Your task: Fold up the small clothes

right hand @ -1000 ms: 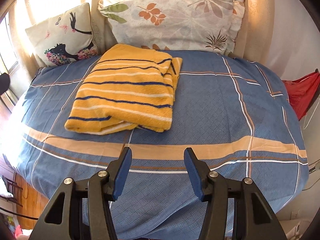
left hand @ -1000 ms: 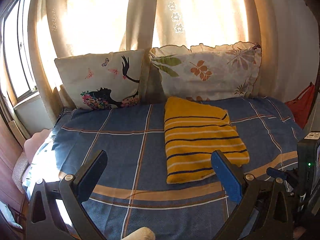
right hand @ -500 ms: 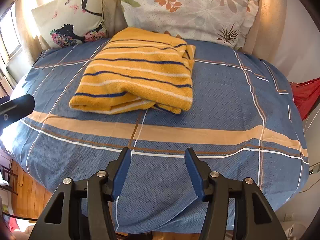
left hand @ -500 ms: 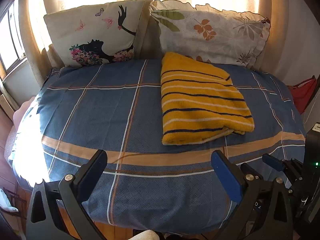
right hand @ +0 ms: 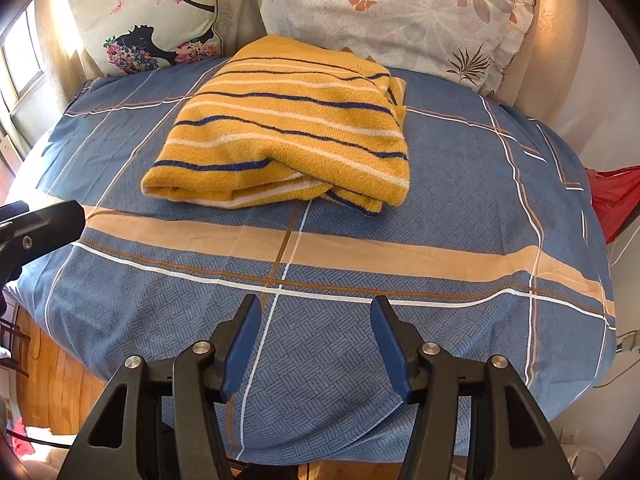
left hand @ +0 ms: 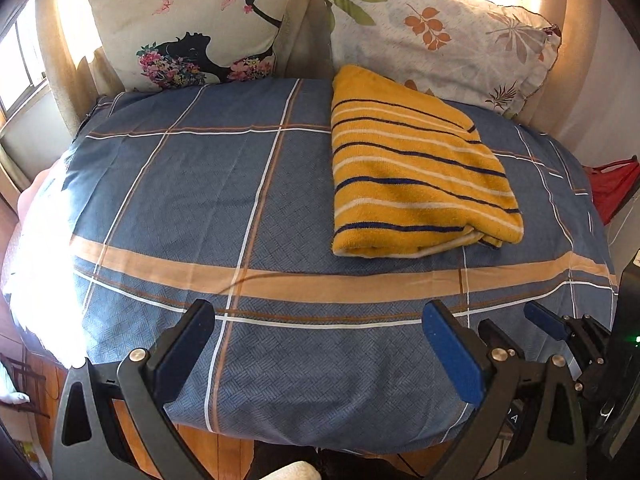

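Folded yellow garment (left hand: 416, 172), fuzzy knit with navy and white stripes, lay on the bed (left hand: 240, 208), right of centre in the left wrist view, its far edge against the leaf-print pillow (left hand: 436, 36). No readable brand or label on it; near edge showed stacked layers, inner folds hidden. A partial letter "A" showed on gear at lower right, otherwise illegible. Bedsheet: blue woven-pattern cloth, tan band, white and brown lines. Silhouette-print pillow (left hand: 192, 24) at upper left. Red item (left hand: 612, 188) cut off at right edge. Left gripper (left hand: 320, 344): jaws wide apart, nothing between. Right gripper (right hand: 314, 344): jaws apart, empty, above the sheet's near edge.
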Tool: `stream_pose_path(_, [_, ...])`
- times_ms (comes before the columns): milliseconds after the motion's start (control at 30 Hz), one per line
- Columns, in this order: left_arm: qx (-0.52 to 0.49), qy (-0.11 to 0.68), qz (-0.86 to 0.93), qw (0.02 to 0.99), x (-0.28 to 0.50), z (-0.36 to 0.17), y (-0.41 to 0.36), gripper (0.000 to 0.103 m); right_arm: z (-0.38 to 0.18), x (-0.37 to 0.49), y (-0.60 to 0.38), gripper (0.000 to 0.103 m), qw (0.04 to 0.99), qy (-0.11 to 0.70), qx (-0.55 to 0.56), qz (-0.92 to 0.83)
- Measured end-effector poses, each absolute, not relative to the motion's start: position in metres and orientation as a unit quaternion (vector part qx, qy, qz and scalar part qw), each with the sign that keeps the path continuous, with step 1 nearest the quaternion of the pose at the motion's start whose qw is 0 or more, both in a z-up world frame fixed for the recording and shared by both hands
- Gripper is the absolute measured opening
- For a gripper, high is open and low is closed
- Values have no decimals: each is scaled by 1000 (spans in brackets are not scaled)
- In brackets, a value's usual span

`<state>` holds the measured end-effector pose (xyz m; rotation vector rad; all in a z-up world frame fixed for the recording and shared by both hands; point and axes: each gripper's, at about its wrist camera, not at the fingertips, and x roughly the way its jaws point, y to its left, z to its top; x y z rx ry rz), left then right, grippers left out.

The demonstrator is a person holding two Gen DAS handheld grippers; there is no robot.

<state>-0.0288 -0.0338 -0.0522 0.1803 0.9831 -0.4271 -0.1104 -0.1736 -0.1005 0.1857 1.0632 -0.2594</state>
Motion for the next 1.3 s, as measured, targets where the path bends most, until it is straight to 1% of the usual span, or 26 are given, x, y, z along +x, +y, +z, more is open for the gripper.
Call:
stream_pose_path(333, [79,485,-184,851,-21,-61,-25,103,-107,-106,-167,61,835,528,65,-143])
stream_pose_path(700, [77,506,-179,840,-16,-71,-25,103,-109,-103,-168,62,831,534,60,-146])
stream_pose_path(1300, [90,516,-184,832,-17,-75,-38,103,-113,-99,-169,63,828,539,55,-145])
